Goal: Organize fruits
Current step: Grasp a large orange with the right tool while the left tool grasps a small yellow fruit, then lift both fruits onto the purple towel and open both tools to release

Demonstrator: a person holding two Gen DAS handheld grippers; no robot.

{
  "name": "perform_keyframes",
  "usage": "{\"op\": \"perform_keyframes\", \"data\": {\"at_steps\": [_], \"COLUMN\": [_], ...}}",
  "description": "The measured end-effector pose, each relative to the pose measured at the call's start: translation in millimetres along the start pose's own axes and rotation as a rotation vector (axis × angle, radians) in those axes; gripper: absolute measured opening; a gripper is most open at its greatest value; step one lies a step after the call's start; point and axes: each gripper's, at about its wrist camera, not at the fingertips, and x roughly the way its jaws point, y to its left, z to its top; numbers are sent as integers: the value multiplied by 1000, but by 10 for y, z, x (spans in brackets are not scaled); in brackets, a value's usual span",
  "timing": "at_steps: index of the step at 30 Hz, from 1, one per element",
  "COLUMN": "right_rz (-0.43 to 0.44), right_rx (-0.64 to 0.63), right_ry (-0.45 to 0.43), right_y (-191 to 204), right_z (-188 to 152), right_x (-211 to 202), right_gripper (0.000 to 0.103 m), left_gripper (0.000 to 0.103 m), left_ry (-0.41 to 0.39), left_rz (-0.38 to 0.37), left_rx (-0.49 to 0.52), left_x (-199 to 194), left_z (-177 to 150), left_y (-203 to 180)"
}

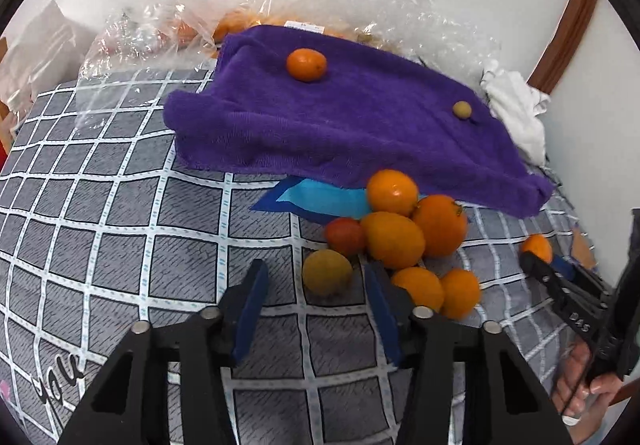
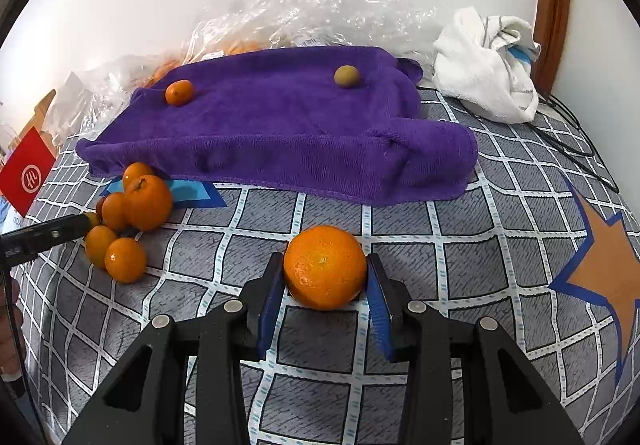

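My right gripper (image 2: 325, 277) is shut on a large orange (image 2: 325, 267), low over the grey checked cover (image 2: 460, 257); both blue pads touch its sides. My left gripper (image 1: 316, 273) is open, and a yellowish fruit (image 1: 327, 272) lies between its fingertips without being pressed. Just beyond is a pile of oranges (image 1: 394, 239) with a red tomato (image 1: 345, 235); the right wrist view has this pile (image 2: 146, 201) at the left. On the purple towel (image 1: 360, 125) rest a small orange (image 1: 306, 64) and a small olive-brown fruit (image 1: 462, 110).
Crumpled clear plastic bags (image 2: 300, 5) holding more orange fruit lie behind the towel against the white wall. A white cloth (image 2: 484, 61) and dark cables (image 2: 576, 141) are at the right. A red box (image 2: 28, 173) stands at the left. A blue sheet (image 1: 320, 197) pokes from under the towel.
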Motion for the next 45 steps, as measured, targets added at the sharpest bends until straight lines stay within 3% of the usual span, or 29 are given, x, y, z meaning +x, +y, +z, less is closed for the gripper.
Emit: {"op": "perform_keyframes", "data": {"at_steps": [3, 5, 10, 13, 18, 30, 32, 34, 45], "right_rz": [6, 8, 7, 11, -6, 19, 26, 56, 109], "right_rx": [15, 13, 11, 5, -11, 12, 24, 45, 56], "right_ry": [-7, -8, -4, -7, -1, -7, -15, -23, -62], "right_y": [-14, -12, 2, 26, 62, 18, -4, -55, -68], "right_z": [-8, -7, 9, 19, 23, 19, 11, 2, -36], "right_x": [10, 10, 48, 66, 83, 77, 62, 44, -46], "right_gripper": [40, 40, 43, 51, 52, 52, 43, 40, 40], "left_gripper": [25, 25, 25, 25, 25, 25, 25, 25, 25], "left_ry": [-18, -22, -44, -77, -107, -114, -124, -141, -212], "left_rz": [12, -4, 86, 73, 95, 27, -4, -24, -60], "left_rx": [3, -14, 21, 9, 18, -33, -48, -60, -61], "left_x": [-6, -55, -74, -82, -69, -77, -99, -130, -267], "left_z": [-3, 1, -41, -78, -121, -115, -131, -142, -174], "left_y": [14, 51, 121, 160, 143, 215, 254, 279, 261]}}
